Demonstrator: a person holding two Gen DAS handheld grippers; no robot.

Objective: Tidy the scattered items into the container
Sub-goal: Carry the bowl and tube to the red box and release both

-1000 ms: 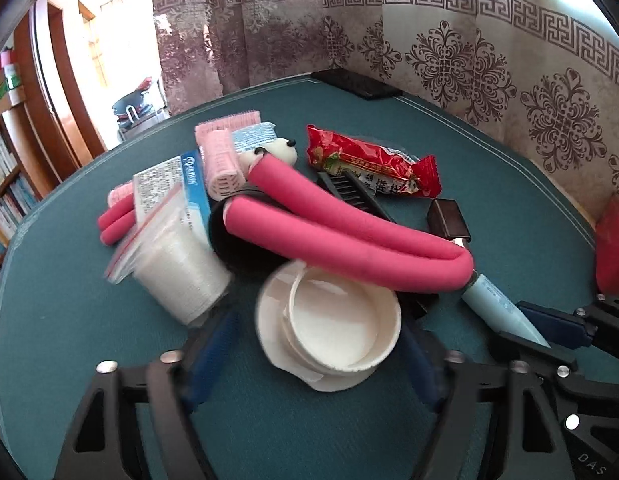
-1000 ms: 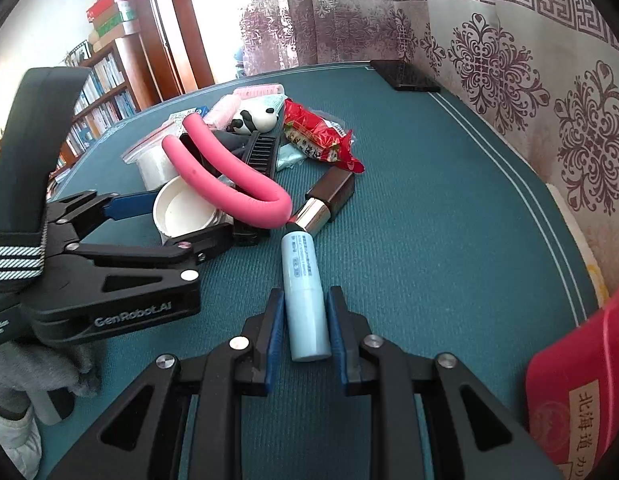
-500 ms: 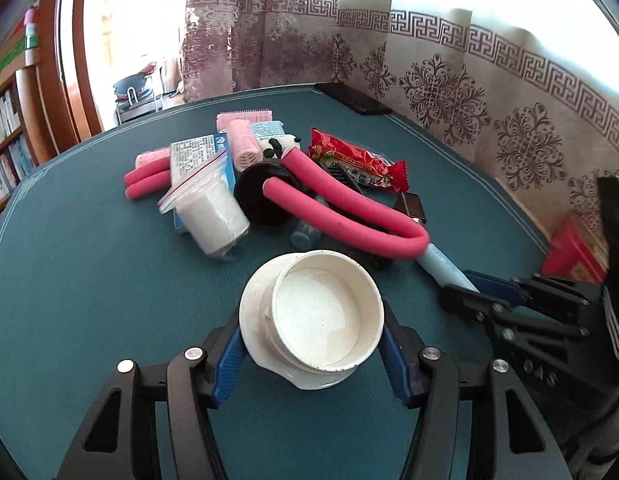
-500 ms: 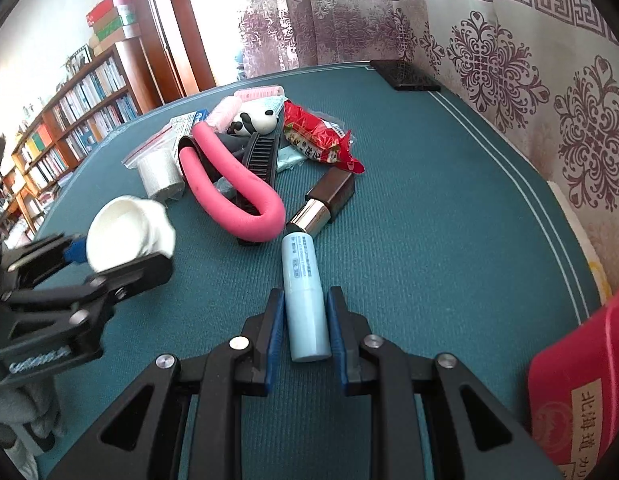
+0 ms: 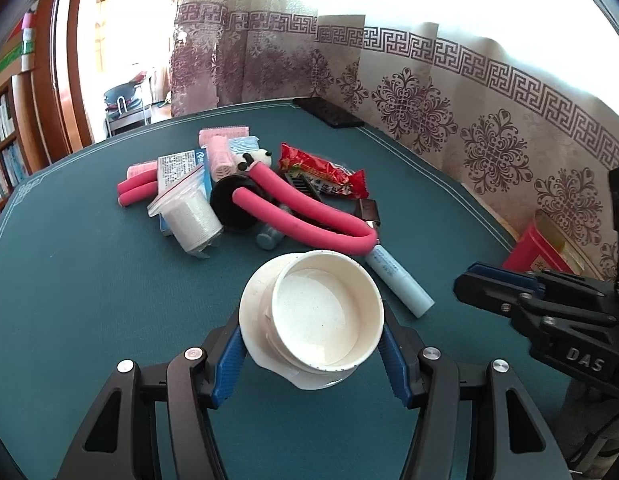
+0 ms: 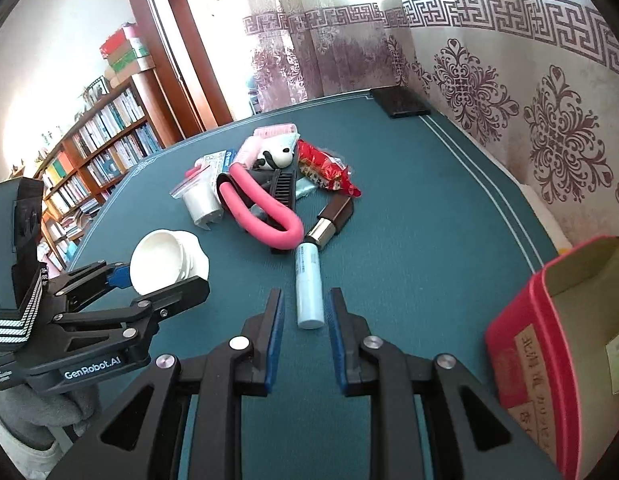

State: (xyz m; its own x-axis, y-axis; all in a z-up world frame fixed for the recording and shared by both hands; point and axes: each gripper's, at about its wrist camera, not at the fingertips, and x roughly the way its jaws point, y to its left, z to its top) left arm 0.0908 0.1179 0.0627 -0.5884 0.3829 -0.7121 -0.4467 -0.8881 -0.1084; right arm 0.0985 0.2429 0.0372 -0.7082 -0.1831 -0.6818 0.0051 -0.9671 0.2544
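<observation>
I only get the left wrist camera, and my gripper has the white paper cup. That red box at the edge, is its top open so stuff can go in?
Observer: Yes. In the right wrist view the red box, off to the right of your white paper cup, has no lid and shows its pale inside.
Operator: What's the brown thing behind the pink foam stick?
Observer: It looks like a lipstick. The right wrist view shows its shiny silver end, pointing at the light blue tube.
</observation>
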